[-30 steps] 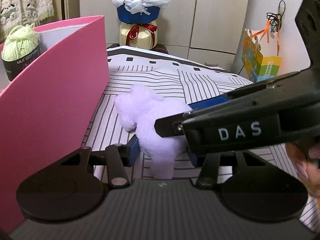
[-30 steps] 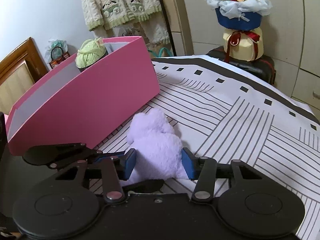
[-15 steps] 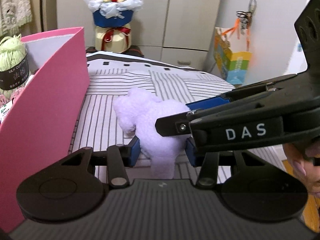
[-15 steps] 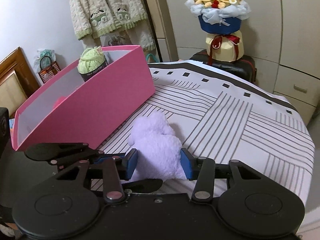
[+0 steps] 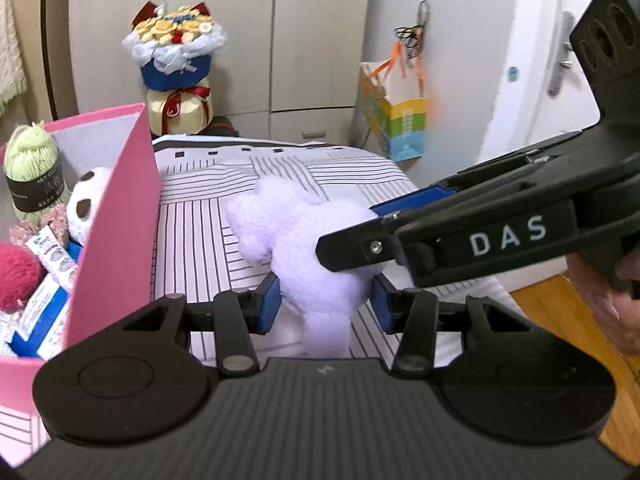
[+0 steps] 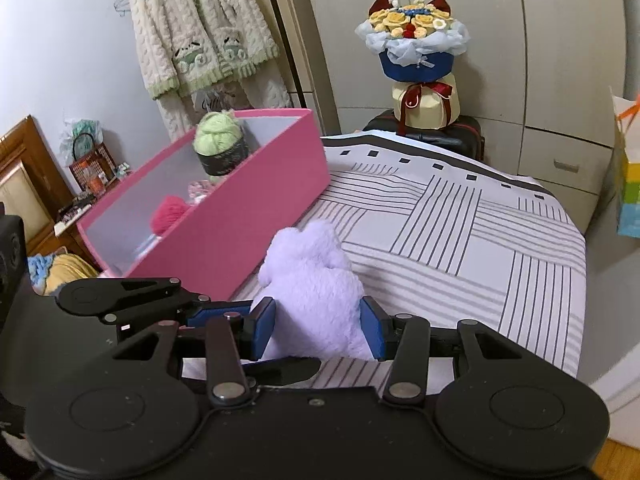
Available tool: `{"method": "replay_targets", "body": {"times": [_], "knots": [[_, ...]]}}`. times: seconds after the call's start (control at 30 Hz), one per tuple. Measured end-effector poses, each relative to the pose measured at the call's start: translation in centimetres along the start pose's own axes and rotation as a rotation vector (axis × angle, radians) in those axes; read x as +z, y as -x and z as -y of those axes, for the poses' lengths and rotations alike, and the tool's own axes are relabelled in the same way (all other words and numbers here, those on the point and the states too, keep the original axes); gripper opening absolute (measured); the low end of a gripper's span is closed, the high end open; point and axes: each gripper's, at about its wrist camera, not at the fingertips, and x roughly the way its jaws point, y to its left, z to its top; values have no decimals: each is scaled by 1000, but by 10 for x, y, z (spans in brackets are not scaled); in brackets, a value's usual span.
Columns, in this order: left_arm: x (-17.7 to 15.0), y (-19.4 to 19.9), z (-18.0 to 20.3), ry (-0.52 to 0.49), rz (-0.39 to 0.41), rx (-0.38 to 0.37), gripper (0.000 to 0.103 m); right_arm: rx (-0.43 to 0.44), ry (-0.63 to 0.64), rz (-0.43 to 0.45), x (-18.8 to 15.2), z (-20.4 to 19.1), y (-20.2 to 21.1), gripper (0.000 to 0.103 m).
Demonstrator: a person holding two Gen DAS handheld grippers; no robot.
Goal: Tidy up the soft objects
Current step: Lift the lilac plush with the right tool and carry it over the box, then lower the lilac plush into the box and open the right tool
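Both the left gripper and the right gripper clamp the lilac plush toy beside the pink box. Its face is hidden (turned away), and whether it touches the striped bedcover cannot be made out.

The plush sits between both grippers' pads, left gripper and right gripper, over the bedspread. The box stands at its 10 o'clock, yarn inside the far end. The bouquet stands at 1 o'clock, behind the bed.
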Motion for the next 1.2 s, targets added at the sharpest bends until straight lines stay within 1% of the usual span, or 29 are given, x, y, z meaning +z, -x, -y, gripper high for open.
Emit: {"method": "replay_targets", "body": {"times": [0.1,0.2,0.4,0.53,0.77,0.87,1.07,1.2], "knots": [[-2,23,2,-24,25,-23,46,-3,1,21,-5,-16,20,52],[2,45,2,-69,55,-38,46,-23,17,50,-4,-34,39,52],[16,86,-10,-114,109,-55,46,-24,33,98,12,-65,63,51],[22,110,-27,-130,124,-48,46,5,51,105,24,-85,68,51],[26,140,-65,-100,116,-21,46,85,84,106,43,-119,53,51],[25,145,-84,-81,111,5,46,97,140,110,49,-138,40,52],[25,140,-119,-57,105,69,46,127,163,96,67,-153,5,51],[29,126,-146,-31,85,85,46,138,180,98,76,-158,-21,51]]}}
